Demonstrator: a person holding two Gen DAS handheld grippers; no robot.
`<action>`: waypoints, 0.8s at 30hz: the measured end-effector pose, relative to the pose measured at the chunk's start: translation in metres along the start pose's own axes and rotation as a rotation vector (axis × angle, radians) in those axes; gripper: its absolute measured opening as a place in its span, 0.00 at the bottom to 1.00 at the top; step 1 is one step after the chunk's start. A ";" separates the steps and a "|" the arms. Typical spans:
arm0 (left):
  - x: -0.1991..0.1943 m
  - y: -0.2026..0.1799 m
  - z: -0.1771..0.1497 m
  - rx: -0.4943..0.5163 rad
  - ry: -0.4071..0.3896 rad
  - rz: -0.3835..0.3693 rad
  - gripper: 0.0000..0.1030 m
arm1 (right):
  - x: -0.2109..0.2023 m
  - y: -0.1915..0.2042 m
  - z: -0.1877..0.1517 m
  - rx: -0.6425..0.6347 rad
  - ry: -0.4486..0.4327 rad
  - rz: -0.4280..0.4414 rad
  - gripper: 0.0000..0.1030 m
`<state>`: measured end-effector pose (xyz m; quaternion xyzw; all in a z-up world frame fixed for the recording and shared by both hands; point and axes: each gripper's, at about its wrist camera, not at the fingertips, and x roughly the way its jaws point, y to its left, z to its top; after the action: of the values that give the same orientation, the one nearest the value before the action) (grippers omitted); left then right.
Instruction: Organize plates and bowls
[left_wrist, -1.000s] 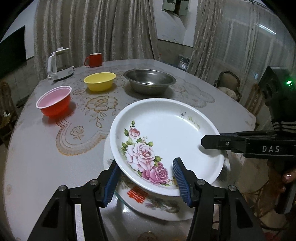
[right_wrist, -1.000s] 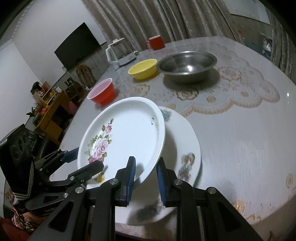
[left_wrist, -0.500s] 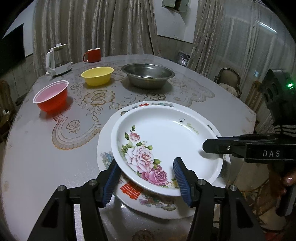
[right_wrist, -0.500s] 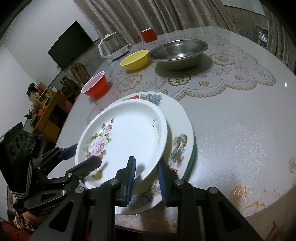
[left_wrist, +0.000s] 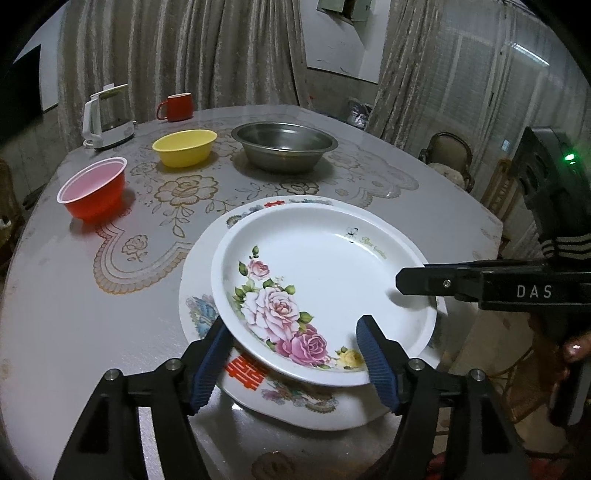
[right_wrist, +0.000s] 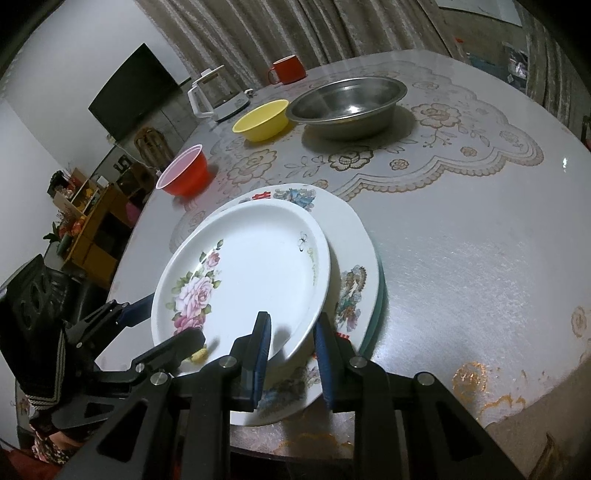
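White rose plate (left_wrist: 325, 291) lies on the larger plate (left_wrist: 207, 295) at the near worktop (left_wrist: 74, 314) edge. Left gripper (left_wrist: 291, 363): fingers opening, spread either side of the near rim, clear of it. Right gripper (right_wrist: 291, 354): fingers narrow, rim between them; contact cannot be confirmed. Risk: a withdrawing finger drags the rim and slides the plate off-centre toward the edge.

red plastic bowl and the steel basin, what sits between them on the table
A yellow plastic bowl sits between the red plastic bowl and the round steel basin, apart from both; both wrist views show it.
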<state>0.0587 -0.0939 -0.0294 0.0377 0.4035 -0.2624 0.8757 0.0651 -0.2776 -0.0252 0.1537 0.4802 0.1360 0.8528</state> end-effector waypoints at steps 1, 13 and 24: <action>0.000 0.000 0.000 -0.001 0.002 -0.001 0.69 | -0.001 0.000 0.000 0.003 0.000 0.000 0.23; -0.004 -0.009 -0.002 0.053 0.021 -0.037 0.79 | -0.006 -0.004 0.001 0.025 -0.007 -0.023 0.23; -0.004 0.002 0.000 -0.002 0.011 -0.018 0.80 | -0.006 -0.001 -0.001 0.013 0.002 -0.018 0.26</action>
<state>0.0575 -0.0903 -0.0270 0.0346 0.4087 -0.2695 0.8713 0.0617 -0.2810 -0.0214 0.1548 0.4834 0.1252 0.8524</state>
